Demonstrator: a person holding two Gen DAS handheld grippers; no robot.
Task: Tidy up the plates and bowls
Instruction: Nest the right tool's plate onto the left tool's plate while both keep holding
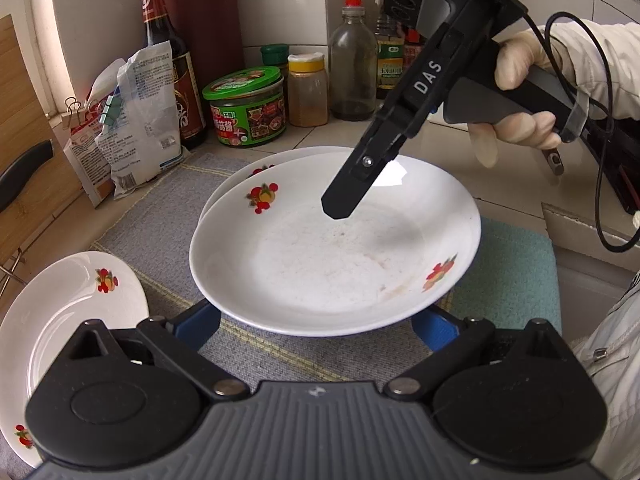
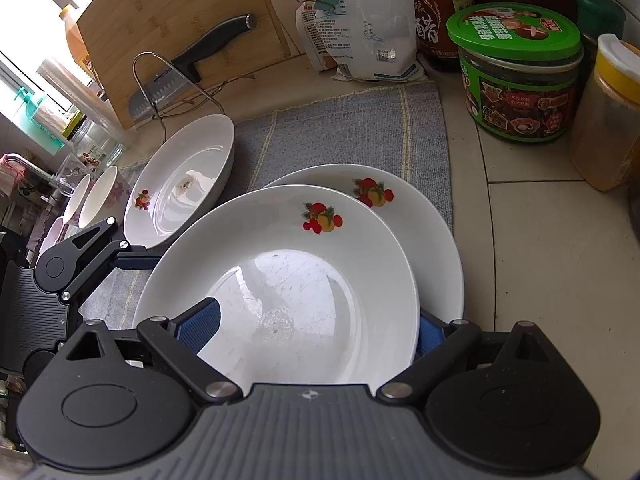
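Seemingly between both grippers' spread fingers (image 2: pixel 200 318), top plate (image 2: pixel 280 280), contact apparently none.

Top plate (image 2: pixel 280 280) overlaps another plate (image 2: pixel 432 240) on grey mat (image 2: pixel 352 132).

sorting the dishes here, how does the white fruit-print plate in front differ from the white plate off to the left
The white fruit-print plate in front overlaps a second plate behind it; the white plate off to the left lies alone. The front plate sits between both tongs; the left plate is beside them, untouched. The front plate's centre looks scuffed; the left one has a single smear. Both are white, shallow and fruit-printed.
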